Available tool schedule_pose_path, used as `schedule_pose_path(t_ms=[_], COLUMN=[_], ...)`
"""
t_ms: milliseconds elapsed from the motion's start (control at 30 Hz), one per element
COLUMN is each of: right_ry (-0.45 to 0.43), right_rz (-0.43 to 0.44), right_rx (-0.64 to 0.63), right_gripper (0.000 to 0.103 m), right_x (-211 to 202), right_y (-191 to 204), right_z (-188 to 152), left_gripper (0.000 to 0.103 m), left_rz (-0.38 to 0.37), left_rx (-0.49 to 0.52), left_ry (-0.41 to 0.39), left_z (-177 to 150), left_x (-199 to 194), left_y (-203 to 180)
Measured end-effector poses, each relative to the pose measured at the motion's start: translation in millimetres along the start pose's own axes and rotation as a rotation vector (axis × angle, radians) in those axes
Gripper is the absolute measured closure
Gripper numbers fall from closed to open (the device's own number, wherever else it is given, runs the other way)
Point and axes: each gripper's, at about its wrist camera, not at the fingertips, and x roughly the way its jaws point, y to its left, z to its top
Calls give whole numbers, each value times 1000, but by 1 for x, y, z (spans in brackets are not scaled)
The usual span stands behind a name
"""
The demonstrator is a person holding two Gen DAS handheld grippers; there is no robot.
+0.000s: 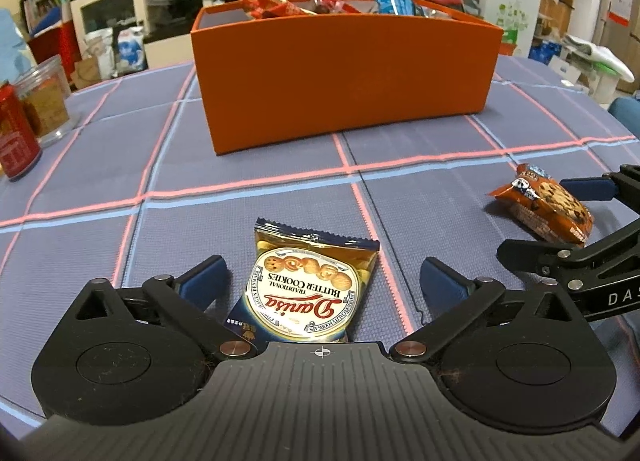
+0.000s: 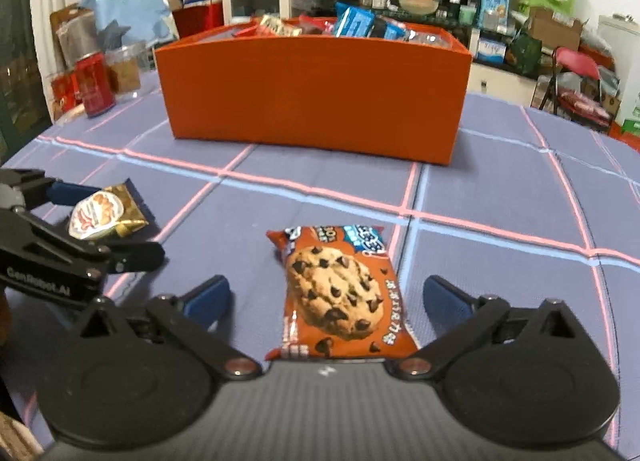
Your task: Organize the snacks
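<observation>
Two snack packets are still lying loose on the checked bench [image 1: 120, 165], each sitting between a wide-open claw's blue pads, untouched. Left claw [image 1: 322, 279] is straddling a packet reading "Danisa Traditional Butter Cookies" [image 1: 308, 289]. Right claw [image 2: 326, 297] is straddling a chocolate-chip cookie packet [image 2: 340, 297]. At twelve o'clock, the orange box [image 2: 312, 97] is already holding several snacks.

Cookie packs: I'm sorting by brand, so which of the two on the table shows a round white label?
The butter cookie pack, between the left tool's fingers. The orange pack shows one chocolate-chip cookie.
</observation>
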Motion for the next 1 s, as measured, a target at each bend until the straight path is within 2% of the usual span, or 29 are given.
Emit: schedule_pose_path(t_ms=[133, 233, 333, 633, 667, 700, 733, 767, 900, 1000], right_ry=[29, -13, 25, 9, 5, -16, -23, -14, -21, -74], right_rz=[4, 22, 38, 18, 18, 13, 11, 22, 31, 39], right_rx=[12, 9, -14, -18, -21, -31, -31, -14, 30, 81], right_gripper=[1, 1, 1, 3, 13, 29, 57, 57, 57, 57], right_x=[-3, -11, -2, -4, -6, -9, -11, -11, -13, -26], right_y=[-3, -5, -1, -6, -5, -3, -3, -5, -8, -14], right_z=[6, 6, 2, -1, -1, 0, 2, 4, 7, 16], left_gripper=[24, 24, 24, 24, 33, 55, 70, 80, 82, 84], left_rz=[-6, -11, -14, -44, -45, -49, -53, -58, -94, -113], left_rx=[1, 2, 12, 40, 41, 42, 43, 38, -41, -103], left_ry=[5, 7, 0, -10, -14, -22, -30, -32, -21, -53], left_z=[1, 0, -1, -5, -5, -3, -2, 1, 4, 10], left_x=[0, -2, -1, -4, -4, -6, -8, -9, -12, -27], left_y=[1, 1, 0, 7, 8, 9, 10, 12, 22, 30])
